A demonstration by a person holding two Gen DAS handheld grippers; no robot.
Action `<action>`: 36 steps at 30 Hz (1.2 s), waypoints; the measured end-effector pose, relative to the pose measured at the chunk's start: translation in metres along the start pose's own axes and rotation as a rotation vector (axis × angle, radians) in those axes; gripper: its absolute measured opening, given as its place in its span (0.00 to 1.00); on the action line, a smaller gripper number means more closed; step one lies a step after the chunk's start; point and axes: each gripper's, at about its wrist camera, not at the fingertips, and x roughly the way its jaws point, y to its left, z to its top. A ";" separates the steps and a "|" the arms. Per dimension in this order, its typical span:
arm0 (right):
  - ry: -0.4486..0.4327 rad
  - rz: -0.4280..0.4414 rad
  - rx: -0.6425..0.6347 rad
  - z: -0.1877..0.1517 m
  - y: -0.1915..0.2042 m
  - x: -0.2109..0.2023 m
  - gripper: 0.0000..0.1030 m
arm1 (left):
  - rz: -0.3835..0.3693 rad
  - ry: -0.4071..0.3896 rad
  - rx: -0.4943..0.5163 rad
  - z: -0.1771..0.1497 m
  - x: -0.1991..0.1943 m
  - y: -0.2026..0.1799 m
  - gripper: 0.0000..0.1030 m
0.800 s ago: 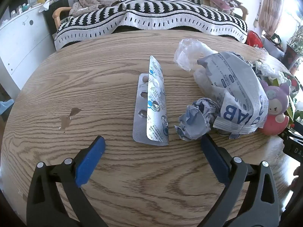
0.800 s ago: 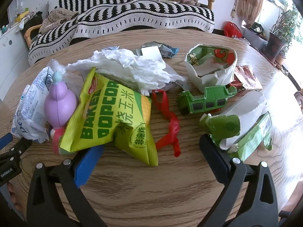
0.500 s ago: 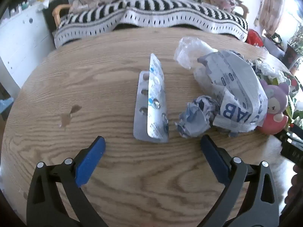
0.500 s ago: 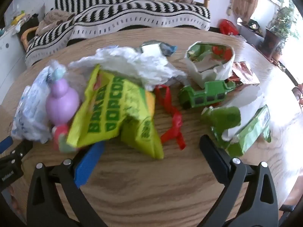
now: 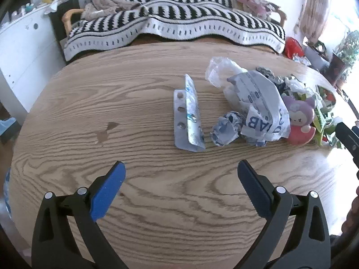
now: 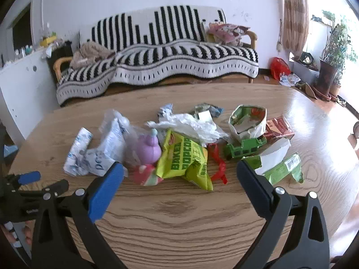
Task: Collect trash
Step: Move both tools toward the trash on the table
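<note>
Hovering over the round wooden table (image 5: 139,204), the left gripper (image 5: 180,179) has its blue-padded jaws spread wide with only bare wood between them. Just beyond it lies a silver blister pack (image 5: 188,116), one half folded up on edge, and touching its right side is a crumpled ball of paper (image 5: 225,127). Next to that sits a crushed white wrapper with blue print (image 5: 262,105), with a clear plastic bag (image 5: 218,70) behind it and a purple-headed toy figure (image 5: 299,121) on a red base at its right. The right gripper (image 6: 179,178) also stands wide open, holding nothing, tilted down toward the main heap of trash. Between and just past its fingers lie a yellow-green baked popcorn bag (image 6: 185,161) and a red plastic strip (image 6: 218,163); crumpled white plastic (image 6: 190,126) rests behind the bag. A green toy vehicle (image 6: 245,149) stands near the right finger, beside an opened green paper carton (image 6: 248,121), a red carton (image 6: 279,130) and a torn green-and-white box (image 6: 278,163). A striped sofa (image 6: 179,65) fills the background.
</note>
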 end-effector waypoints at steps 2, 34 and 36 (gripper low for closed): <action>0.028 0.030 0.021 0.001 0.002 0.003 0.95 | -0.004 -0.001 -0.010 -0.001 -0.002 0.004 0.94; 0.115 -0.015 -0.040 -0.003 -0.007 0.022 0.95 | 0.015 0.022 -0.015 -0.004 0.004 0.007 0.94; 0.120 -0.013 -0.039 -0.003 -0.007 0.023 0.95 | 0.012 0.023 -0.017 -0.004 0.004 0.009 0.94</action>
